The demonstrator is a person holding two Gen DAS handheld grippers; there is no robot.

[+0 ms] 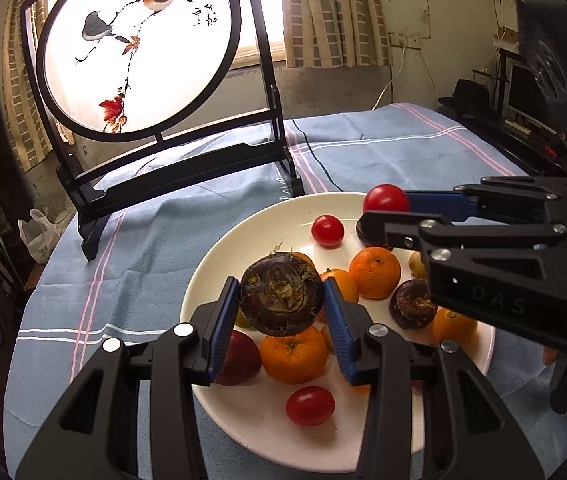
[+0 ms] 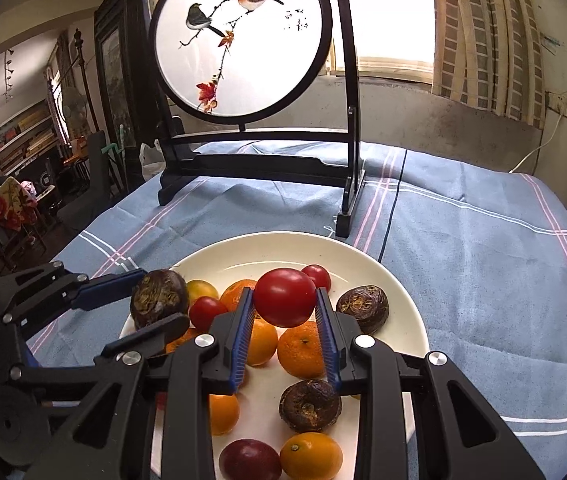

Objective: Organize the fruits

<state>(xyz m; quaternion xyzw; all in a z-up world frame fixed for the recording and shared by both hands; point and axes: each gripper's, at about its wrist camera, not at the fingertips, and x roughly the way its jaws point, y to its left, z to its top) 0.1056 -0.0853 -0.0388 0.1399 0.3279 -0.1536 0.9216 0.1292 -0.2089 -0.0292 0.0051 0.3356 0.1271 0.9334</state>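
Note:
A white plate (image 1: 219, 264) (image 2: 383, 280) on the blue cloth holds several fruits: oranges (image 1: 374, 273) (image 2: 301, 348), cherry tomatoes (image 1: 327, 231) (image 2: 206, 312) and dark water chestnuts (image 1: 411, 303) (image 2: 363, 307). My left gripper (image 1: 281, 294) is shut on a dark water chestnut (image 1: 281, 294) and holds it above the plate; it also shows in the right wrist view (image 2: 157, 300). My right gripper (image 2: 285, 304) is shut on a red tomato (image 2: 285, 302) above the plate; it also shows in the left wrist view (image 1: 386, 200).
A black wooden stand with a round bird painting (image 1: 135, 44) (image 2: 243, 40) stands on the cloth behind the plate. A dark cable (image 1: 315, 156) (image 2: 391, 208) runs across the cloth past it. The table edge falls away at left, with a plastic bag (image 1: 39, 236) below.

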